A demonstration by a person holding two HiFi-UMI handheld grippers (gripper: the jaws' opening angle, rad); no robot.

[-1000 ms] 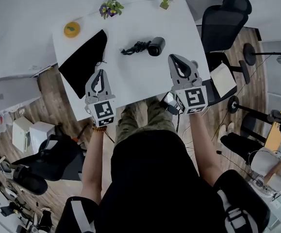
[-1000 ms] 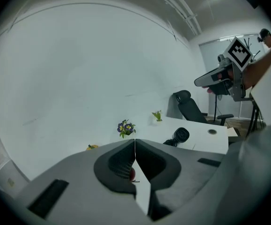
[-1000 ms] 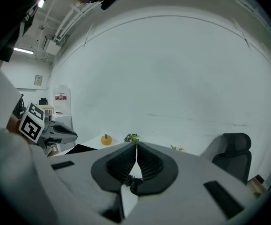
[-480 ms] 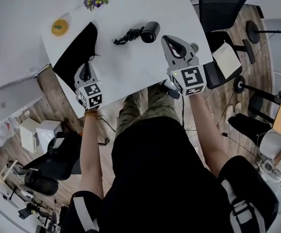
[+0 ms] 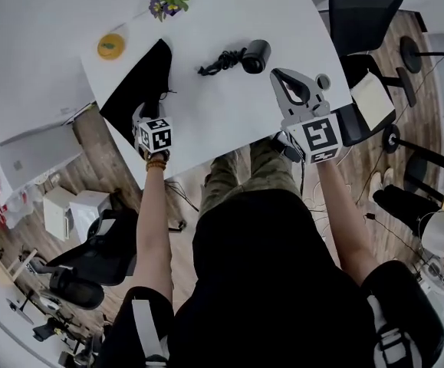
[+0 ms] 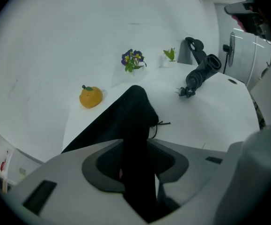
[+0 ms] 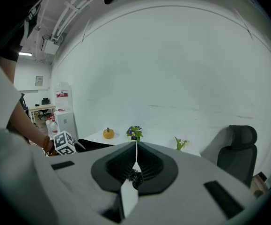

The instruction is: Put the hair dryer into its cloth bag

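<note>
Bag (image 5: 139, 83) and hair dryer (image 5: 257, 54) are shown well apart in the head view. The black cloth is laid flat along the left side of the table (image 5: 214, 121), and the dryer is left toward the far middle with its cord (image 5: 220, 61) bunched beside it. The left gripper (image 5: 147, 112) is set low over the bag's near end, while the right gripper (image 5: 281, 79) is held above the table, short of the dryer.

In the left gripper view the jaws are seen spread, having just been opening. Black cloth lies in the gap between them but is not pinched. A drawstring (image 6: 160, 124) is seen just beyond, so the bag's mouth is judged to be the target, to be lifted open.

In the right gripper view the jaws are pressed together on nothing. This tool is probably kept waiting until the bag is secured.
</note>
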